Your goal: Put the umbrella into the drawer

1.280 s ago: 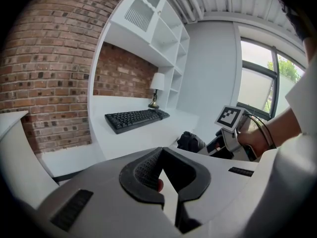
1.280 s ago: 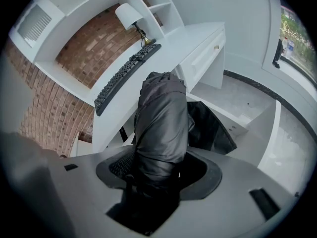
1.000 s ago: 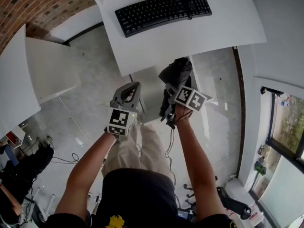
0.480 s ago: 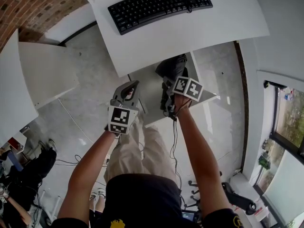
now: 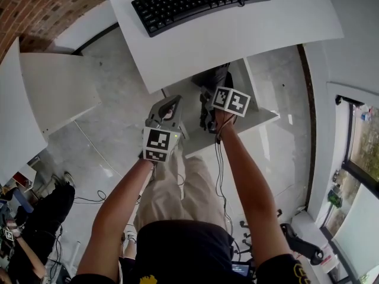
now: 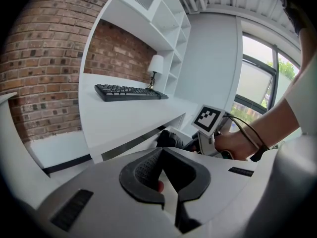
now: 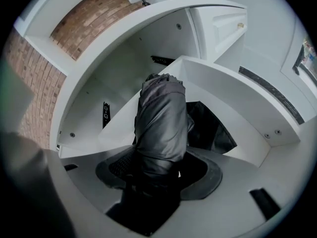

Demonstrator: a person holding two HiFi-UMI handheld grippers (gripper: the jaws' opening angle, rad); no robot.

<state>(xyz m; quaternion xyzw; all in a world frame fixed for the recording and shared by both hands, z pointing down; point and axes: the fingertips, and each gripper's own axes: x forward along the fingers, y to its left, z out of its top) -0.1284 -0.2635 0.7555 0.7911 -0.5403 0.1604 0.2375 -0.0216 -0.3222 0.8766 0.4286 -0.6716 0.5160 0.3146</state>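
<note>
The left gripper [image 6: 161, 157] has its fingers clenched together on nothing, just below the edge of a white desk [image 6: 124, 118]. To its right, the right gripper [image 7: 161, 168] grasps a folded dark grey umbrella [image 7: 161, 123], which juts forward from the fingers toward the open white drawer [image 7: 237, 108].
</note>
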